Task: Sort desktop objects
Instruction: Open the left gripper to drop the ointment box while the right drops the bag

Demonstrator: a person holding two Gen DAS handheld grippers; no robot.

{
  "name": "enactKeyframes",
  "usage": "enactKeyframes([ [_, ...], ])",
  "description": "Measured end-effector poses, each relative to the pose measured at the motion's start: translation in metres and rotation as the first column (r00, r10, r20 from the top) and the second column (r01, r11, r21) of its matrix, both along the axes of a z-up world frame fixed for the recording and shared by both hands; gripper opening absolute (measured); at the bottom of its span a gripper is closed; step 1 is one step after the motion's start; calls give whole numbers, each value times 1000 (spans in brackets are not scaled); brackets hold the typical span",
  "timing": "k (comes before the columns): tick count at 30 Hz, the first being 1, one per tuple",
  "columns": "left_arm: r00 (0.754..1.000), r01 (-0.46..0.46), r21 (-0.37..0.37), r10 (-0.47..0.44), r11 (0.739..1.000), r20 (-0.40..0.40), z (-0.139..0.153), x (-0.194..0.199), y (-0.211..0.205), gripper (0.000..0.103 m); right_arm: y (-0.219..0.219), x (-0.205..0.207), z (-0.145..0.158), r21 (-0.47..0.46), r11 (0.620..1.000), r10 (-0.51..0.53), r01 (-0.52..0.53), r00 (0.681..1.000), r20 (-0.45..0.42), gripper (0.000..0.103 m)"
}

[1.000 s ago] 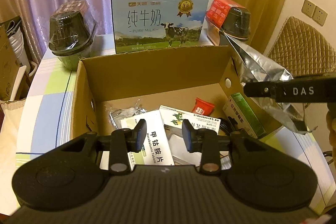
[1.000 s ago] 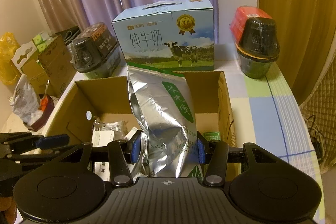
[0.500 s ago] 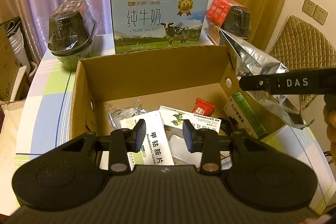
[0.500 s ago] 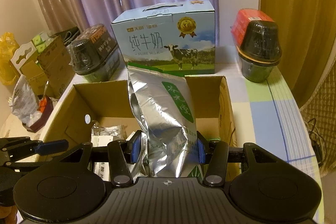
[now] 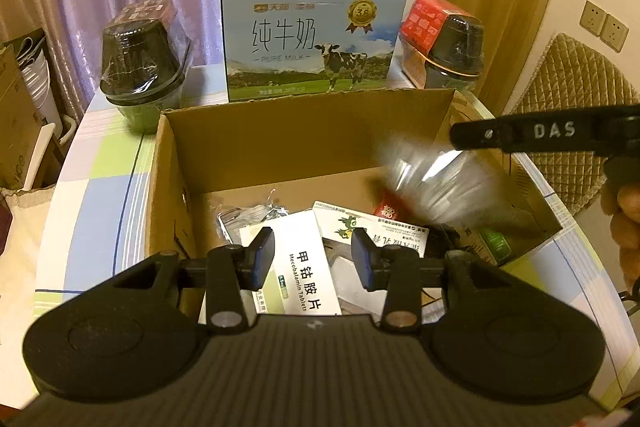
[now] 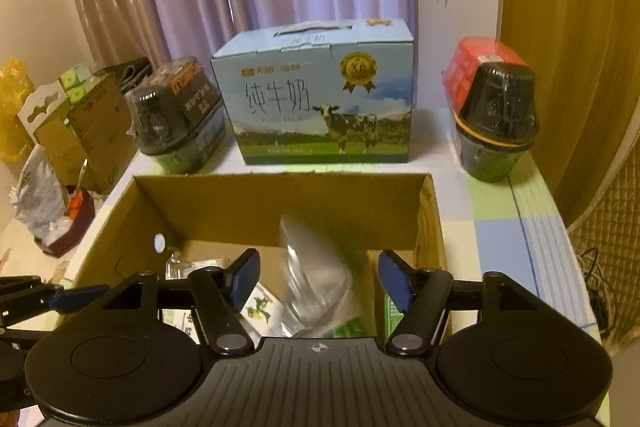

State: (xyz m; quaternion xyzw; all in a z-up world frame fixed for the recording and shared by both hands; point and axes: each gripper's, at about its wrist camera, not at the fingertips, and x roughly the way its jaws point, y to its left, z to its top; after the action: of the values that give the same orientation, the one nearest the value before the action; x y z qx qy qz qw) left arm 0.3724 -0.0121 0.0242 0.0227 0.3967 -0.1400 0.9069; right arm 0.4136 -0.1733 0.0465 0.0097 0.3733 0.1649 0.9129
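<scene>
1. Silver foil pouch point(image 6: 316, 275) is showing up as a motion-blurred streak inside the cardboard box point(image 6: 280, 203), over toward the box's right side; it isn't touching either finger.
2. Right gripper point(image 6: 318, 277) is hanging over the box's near edge with its jaws spread wide, nothing between them but air and that blur.
3. Left gripper point(image 5: 314, 253) is sitting over the near left part of the box, jaws partly apart and gripping nothing.
4. Lying on the box floor: a white tablet pack point(image 5: 304, 275) right under the left gripper, a second white pack with a green cartoon point(image 5: 368, 227) beside it, a small red sachet point(image 5: 386, 213) toward the back right, and a green box point(image 5: 494, 241) against the right wall.
5. Milk carton point(image 6: 320, 115) is standing at the tablecloth's point(image 6: 508, 227) far edge behind the box, with a wrapped black bowl point(image 6: 172, 119) at the far left corner and another point(image 6: 496, 123) at the far right.
</scene>
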Motion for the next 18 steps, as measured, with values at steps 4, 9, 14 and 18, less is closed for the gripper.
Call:
enactKeyframes([
  [4,1000,-6,-7,6,1000,0,0,-3,2,37,-9,-3,-1,14,1000,-23,23,1000,-6,67],
  [9,1000,-13,-14,13,1000,5,5,-11,3,45,-22,-16,-2,32,999,-42,43,999,-20,74],
  [14,999,-36,-19,37,999,26,19,-28,3,69,-34,-43,4,65,996,-58,60,998,-30,83],
  [18,998,-50,-3,50,999,48,32,-49,1,87,-39,-74,11,69,995,-72,74,997,-28,99],
])
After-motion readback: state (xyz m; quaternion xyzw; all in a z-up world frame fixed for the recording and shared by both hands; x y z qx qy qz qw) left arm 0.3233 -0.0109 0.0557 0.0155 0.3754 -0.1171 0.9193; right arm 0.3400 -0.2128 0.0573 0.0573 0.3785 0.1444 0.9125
